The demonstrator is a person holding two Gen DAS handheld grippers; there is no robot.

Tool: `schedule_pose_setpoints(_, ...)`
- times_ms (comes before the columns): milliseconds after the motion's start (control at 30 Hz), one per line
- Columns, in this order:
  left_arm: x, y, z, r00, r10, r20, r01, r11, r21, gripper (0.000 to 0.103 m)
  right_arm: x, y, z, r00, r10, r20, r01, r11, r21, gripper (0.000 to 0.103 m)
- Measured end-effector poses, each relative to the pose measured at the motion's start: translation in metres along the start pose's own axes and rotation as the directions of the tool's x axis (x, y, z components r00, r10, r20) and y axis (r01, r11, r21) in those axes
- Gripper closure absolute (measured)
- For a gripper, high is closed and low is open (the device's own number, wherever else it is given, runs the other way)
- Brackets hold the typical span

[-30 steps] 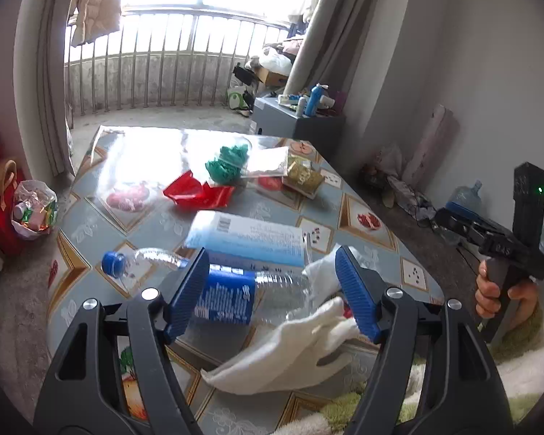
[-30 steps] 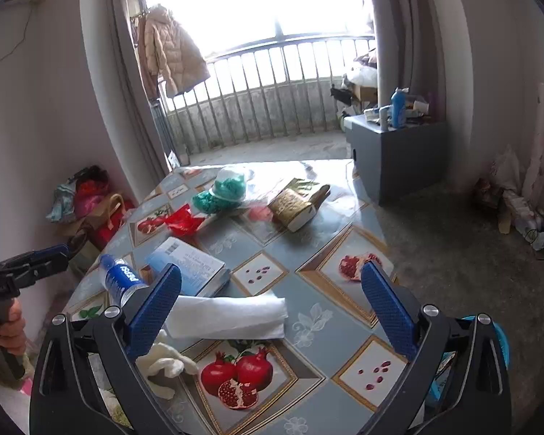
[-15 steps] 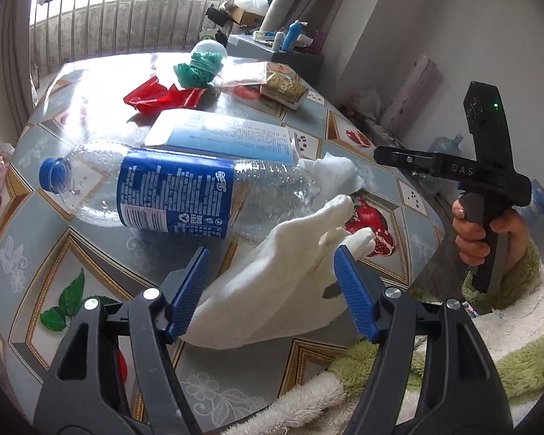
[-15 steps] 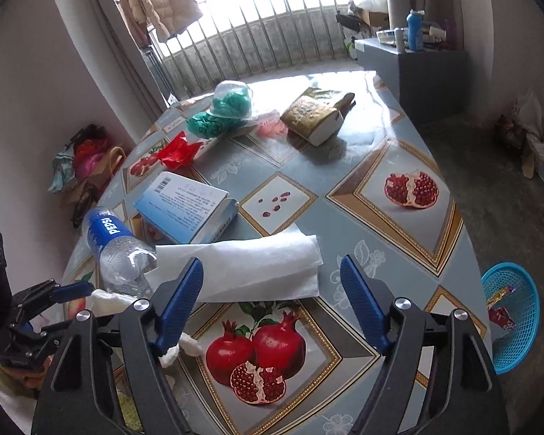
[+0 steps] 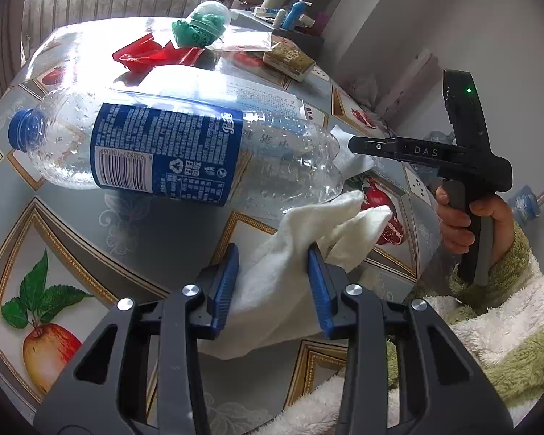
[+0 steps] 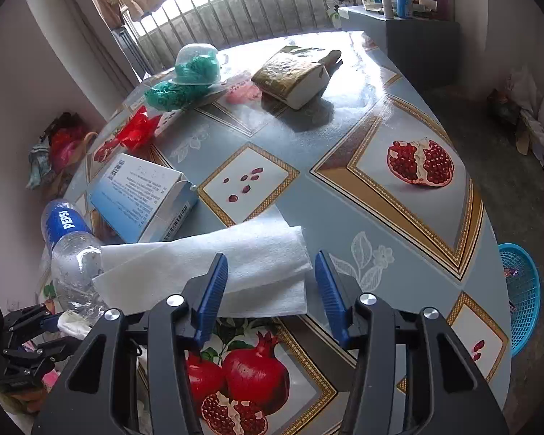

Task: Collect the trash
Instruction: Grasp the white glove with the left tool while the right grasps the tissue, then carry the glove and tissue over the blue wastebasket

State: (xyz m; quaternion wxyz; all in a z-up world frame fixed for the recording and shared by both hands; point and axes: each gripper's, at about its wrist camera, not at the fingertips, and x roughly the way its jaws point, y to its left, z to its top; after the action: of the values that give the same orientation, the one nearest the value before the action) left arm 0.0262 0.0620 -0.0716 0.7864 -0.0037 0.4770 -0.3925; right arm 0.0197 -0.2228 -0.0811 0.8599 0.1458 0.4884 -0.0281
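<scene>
Pickup step: left gripper (image 5: pixel 272 282) pinches the white glove (image 5: pixel 290 264) at lower centre, right gripper (image 6: pixel 268 290) hangs released over the paper towel (image 6: pixel 214 264), which I judge needs clamping next.

One bottle (image 5: pixel 185 152), one glove (image 5: pixel 301 264), one tissue (image 6: pixel 214 268), two boxes (image 6: pixel 141 195).

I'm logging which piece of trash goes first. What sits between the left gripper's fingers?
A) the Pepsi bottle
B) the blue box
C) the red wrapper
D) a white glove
D: the left gripper has its blue fingers either side of the white glove; the Pepsi bottle lies beyond them.
</scene>
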Motion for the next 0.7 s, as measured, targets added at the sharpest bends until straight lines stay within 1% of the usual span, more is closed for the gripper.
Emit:
schedule_pose_setpoints(100,0.001,0.001,-0.001,1.000,0.001,-0.006,-0.001,1.000,-0.010,0.071,0.001,0.000,0.000,1.000,-0.010,-0.002,0.010,1.000,-0.008,0.066)
schedule_pose_setpoints(133,0.001,0.001,-0.001,1.000,0.000,-0.005,0.000,1.000,-0.014,0.072,0.001,-0.001,-0.001,1.000,-0.016,-0.002,0.016,1.000,-0.011,0.070)
schedule_pose_setpoints(200,0.000,0.002,-0.001,1.000,0.002,-0.004,-0.002,1.000,-0.022,0.076,0.001,-0.002,-0.001,1.000,-0.028,-0.001,0.028,1.000,-0.013,0.075)
schedule_pose_setpoints(233,0.000,0.002,-0.001,1.000,0.003,-0.003,-0.003,1.000,-0.024,0.076,0.001,-0.003,0.000,0.999,-0.032,-0.003,0.032,0.999,-0.011,0.082)
schedule_pose_setpoints(267,0.000,0.002,-0.002,1.000,0.004,-0.001,-0.004,1.000,-0.025,0.078,0.001,-0.004,-0.001,0.999,-0.035,-0.006,0.035,0.999,-0.007,0.086)
schedule_pose_setpoints(300,-0.001,0.002,-0.002,1.000,0.003,0.001,-0.003,1.000,-0.026,0.081,0.001,-0.006,-0.001,0.999,-0.034,-0.008,0.034,0.999,0.001,0.087)
schedule_pose_setpoints(333,-0.001,0.002,-0.002,1.000,0.002,0.002,-0.002,1.000,-0.027,0.082,0.000,-0.007,-0.001,1.000,-0.029,-0.010,0.029,1.000,0.006,0.093)
schedule_pose_setpoints(433,-0.003,0.001,-0.002,1.000,-0.006,0.006,0.006,1.000,-0.025,0.086,-0.002,-0.011,-0.002,1.000,-0.013,-0.013,0.013,1.000,0.027,0.097)
schedule_pose_setpoints(600,-0.009,-0.004,0.000,0.999,-0.028,0.025,0.029,0.999,-0.022,0.092,-0.016,-0.017,-0.002,1.000,0.004,0.023,-0.006,0.998,0.056,0.099)
schedule_pose_setpoints(700,-0.014,-0.008,0.000,0.998,-0.042,0.038,0.043,0.999,-0.019,0.093,-0.029,-0.020,-0.002,0.999,0.006,0.054,-0.010,0.998,0.064,0.099)
